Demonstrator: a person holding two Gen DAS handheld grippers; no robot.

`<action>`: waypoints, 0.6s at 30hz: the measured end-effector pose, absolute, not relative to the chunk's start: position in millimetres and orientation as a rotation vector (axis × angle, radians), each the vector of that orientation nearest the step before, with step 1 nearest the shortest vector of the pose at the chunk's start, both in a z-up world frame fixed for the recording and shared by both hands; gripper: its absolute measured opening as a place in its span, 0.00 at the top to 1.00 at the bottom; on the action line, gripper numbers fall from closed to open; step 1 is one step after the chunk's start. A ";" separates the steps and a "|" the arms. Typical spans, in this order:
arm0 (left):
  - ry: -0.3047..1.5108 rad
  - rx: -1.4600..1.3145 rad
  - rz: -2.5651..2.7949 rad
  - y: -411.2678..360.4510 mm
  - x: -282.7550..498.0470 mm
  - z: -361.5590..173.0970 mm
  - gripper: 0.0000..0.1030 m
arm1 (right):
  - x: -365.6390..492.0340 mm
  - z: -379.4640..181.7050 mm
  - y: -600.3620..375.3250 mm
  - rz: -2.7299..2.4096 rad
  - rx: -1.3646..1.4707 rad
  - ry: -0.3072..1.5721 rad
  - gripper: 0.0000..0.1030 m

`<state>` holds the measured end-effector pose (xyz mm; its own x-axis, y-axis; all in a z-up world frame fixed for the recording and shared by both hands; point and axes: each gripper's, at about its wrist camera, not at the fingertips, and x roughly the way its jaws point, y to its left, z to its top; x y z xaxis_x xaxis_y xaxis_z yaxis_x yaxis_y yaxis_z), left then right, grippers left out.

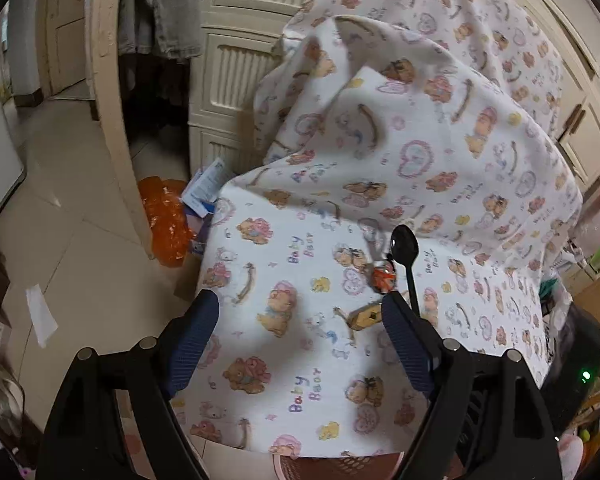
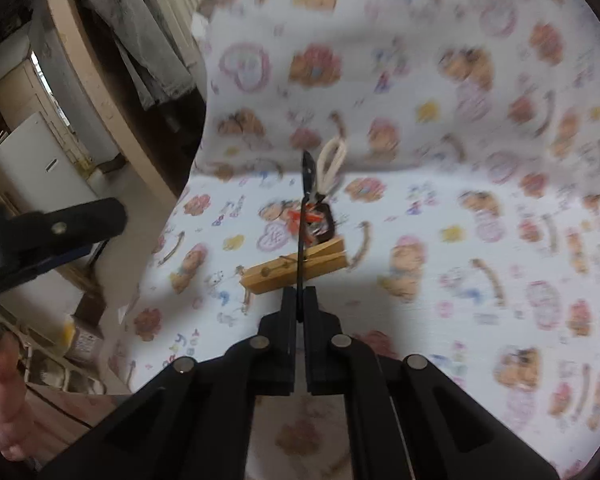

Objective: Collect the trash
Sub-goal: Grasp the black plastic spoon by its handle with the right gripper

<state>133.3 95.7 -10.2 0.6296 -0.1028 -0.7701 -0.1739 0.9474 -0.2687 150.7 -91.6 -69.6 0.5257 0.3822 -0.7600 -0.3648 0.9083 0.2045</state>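
A black plastic spoon point(image 2: 301, 236) stands up from my right gripper point(image 2: 299, 304), which is shut on its handle; it also shows in the left wrist view point(image 1: 406, 258). A wooden clothespin point(image 2: 296, 266) lies on the bear-print cloth point(image 2: 440, 240) just past the fingertips, also seen in the left wrist view point(image 1: 366, 317). Behind it lie an orange-and-black clip item point(image 2: 318, 222) and a white cord loop point(image 2: 330, 160). My left gripper point(image 1: 300, 316) is open and empty above the cloth point(image 1: 284, 340), left of the clothespin.
An orange plastic bag point(image 1: 166, 220) and papers point(image 1: 208, 188) lie on the tiled floor by a cream door frame point(image 1: 112, 92). A paper scrap point(image 1: 40, 314) lies on the floor at left. Cream cabinets point(image 1: 236, 60) stand behind. Clutter fills the right edge.
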 end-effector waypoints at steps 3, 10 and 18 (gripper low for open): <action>0.885 -0.315 0.047 92.4 131.6 -8.8 0.21 | 133.9 -60.8 -108.5 0.409 0.030 0.901 0.98; 0.896 -0.300 0.049 89.1 130.0 -12.2 0.21 | 88.9 -70.6 -147.2 0.325 -0.116 0.932 0.98; 0.916 -0.292 0.046 83.6 131.0 -16.9 0.21 | 78.0 -83.1 -175.4 0.339 -0.079 0.943 0.97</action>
